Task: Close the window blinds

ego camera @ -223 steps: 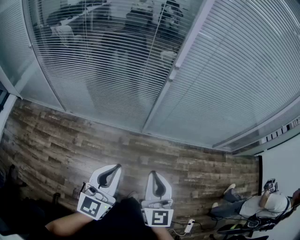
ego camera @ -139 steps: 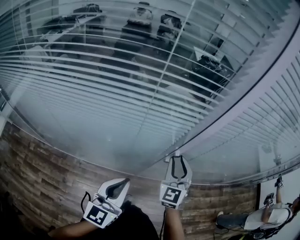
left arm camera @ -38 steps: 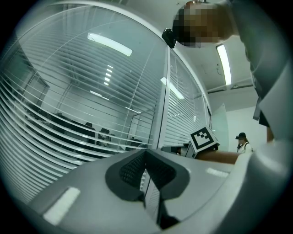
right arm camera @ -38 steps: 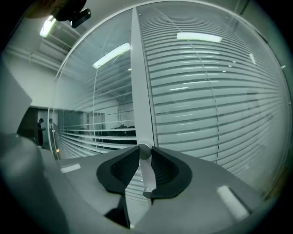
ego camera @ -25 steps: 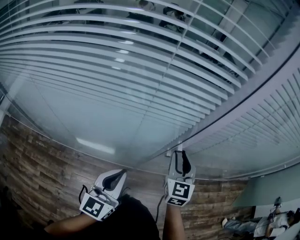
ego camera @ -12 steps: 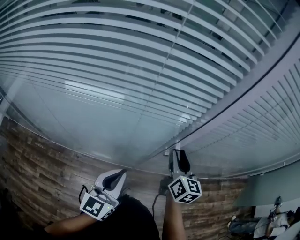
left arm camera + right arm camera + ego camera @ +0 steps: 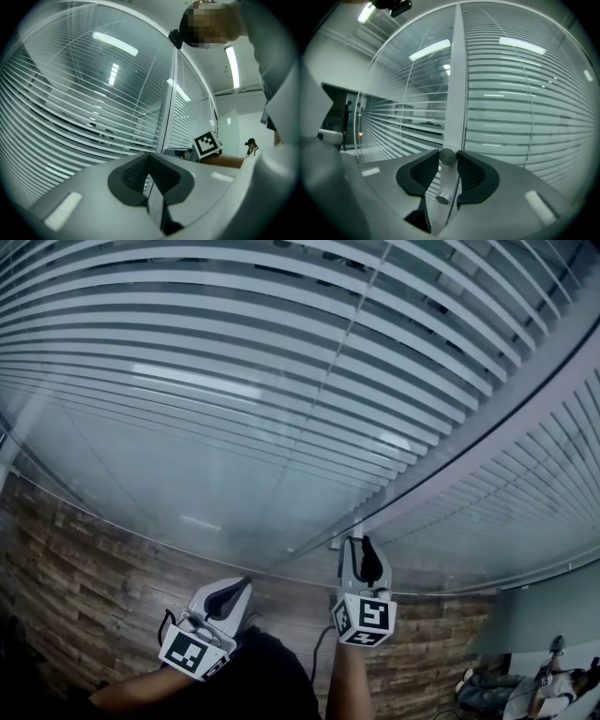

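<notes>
White slatted blinds (image 7: 234,352) hang behind glass across the head view, with a grey mullion (image 7: 450,460) running diagonally beside them. My right gripper (image 7: 362,549) is raised against the foot of that mullion. In the right gripper view its jaws are closing and its pads (image 7: 471,171) sit against both sides of a round silver knob (image 7: 448,156) on the mullion (image 7: 454,84). A second small knob (image 7: 442,198) shows just below. My left gripper (image 7: 234,592) hangs lower left, away from the glass, shut with nothing between its pads (image 7: 136,173).
A second blind panel (image 7: 525,493) lies right of the mullion. Dark wood flooring (image 7: 84,540) runs below the glass. A person (image 7: 548,676) is low at the far right. The left gripper view shows the right gripper's marker cube (image 7: 207,144) and a standing person (image 7: 251,146).
The right gripper twisted at the knob, its marker cube rolling aside and partly back. The slats have tilted flatter, hiding more of the room behind. The left gripper stayed put.
</notes>
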Action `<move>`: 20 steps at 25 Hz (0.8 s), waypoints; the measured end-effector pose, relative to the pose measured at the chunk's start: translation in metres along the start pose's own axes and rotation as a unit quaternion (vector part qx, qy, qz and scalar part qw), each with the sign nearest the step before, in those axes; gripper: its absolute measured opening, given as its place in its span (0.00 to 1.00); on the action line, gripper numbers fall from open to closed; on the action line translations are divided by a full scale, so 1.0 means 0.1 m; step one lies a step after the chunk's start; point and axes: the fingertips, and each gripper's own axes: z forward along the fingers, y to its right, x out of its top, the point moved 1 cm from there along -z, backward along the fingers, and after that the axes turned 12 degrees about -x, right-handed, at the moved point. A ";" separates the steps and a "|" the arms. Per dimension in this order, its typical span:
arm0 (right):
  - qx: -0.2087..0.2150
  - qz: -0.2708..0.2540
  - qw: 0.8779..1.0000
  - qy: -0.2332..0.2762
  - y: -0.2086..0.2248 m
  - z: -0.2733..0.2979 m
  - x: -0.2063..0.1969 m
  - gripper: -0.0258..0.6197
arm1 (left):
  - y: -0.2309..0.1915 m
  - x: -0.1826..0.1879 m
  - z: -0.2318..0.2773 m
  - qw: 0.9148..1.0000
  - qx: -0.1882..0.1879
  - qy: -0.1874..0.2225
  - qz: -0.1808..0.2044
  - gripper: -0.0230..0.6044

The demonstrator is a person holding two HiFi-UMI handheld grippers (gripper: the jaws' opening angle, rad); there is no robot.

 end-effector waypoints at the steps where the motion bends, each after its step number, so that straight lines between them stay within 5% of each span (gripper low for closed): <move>1: 0.001 -0.029 1.000 0.001 -0.01 0.00 0.02 0.24 | 0.01 0.01 0.00 1.000 -0.001 0.000 -0.002 0.04; 6: -0.028 -0.206 0.978 0.013 -0.06 0.01 0.06 0.24 | 0.05 0.02 0.06 1.000 -0.015 -0.005 -0.006 0.04; 11: -0.041 -0.271 0.961 0.025 -0.13 -0.03 0.04 0.24 | 0.07 0.01 -0.01 1.000 -0.020 0.000 -0.009 0.04; 13: -0.026 -0.204 0.978 0.026 -0.13 -0.04 0.02 0.24 | 0.06 0.00 -0.05 1.000 -0.018 0.001 -0.008 0.04; 15: 0.002 -0.053 0.998 0.017 -0.06 -0.05 0.01 0.26 | 0.04 -0.02 -0.09 1.000 -0.014 0.002 -0.009 0.04; 17: 0.019 0.092 0.996 0.010 0.02 -0.06 0.00 0.30 | 0.02 -0.02 -0.12 1.000 -0.010 0.003 -0.009 0.04; 20: 0.021 0.169 0.985 0.001 0.05 -0.02 -0.02 0.30 | 0.01 -0.03 -0.12 1.000 -0.005 -0.001 -0.013 0.04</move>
